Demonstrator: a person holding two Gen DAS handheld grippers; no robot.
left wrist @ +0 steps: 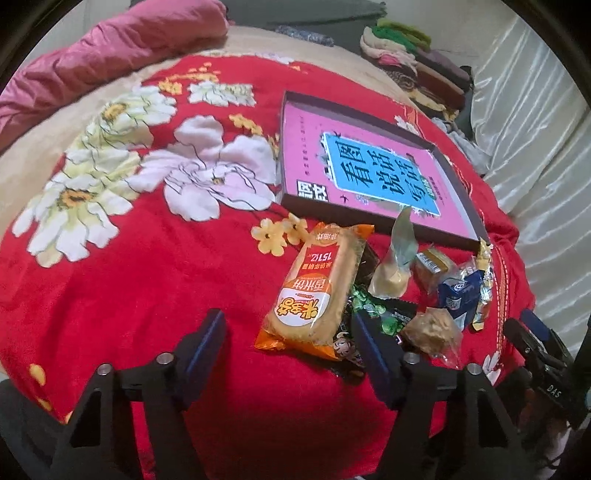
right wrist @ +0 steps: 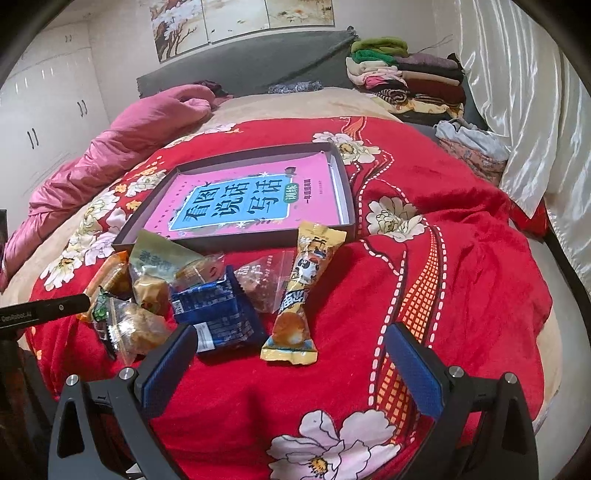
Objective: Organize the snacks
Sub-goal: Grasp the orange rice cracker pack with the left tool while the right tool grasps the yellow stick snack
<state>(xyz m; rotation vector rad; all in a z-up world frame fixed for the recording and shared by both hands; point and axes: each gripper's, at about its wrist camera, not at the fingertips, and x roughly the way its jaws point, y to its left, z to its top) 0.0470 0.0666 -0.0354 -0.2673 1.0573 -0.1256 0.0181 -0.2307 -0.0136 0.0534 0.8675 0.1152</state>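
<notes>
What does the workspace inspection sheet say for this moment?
Surface: red floral blanket on a bed.
Job's things: shallow tray holds only a pink book; orange pack, blue pack, yellow pack and other snacks lie in front of it.
Clutter: folded clothes, pink quilt.
Grippers: left gripper jaws open beside the orange pack; right gripper open, empty.
Cables: nothing seen.
Surroundings: curtain, wardrobe, wall painting.

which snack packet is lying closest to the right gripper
The long yellow packet: its crimped bottom end lies nearest the right gripper, apart from the heap; the blue packet lies farther left.
</notes>
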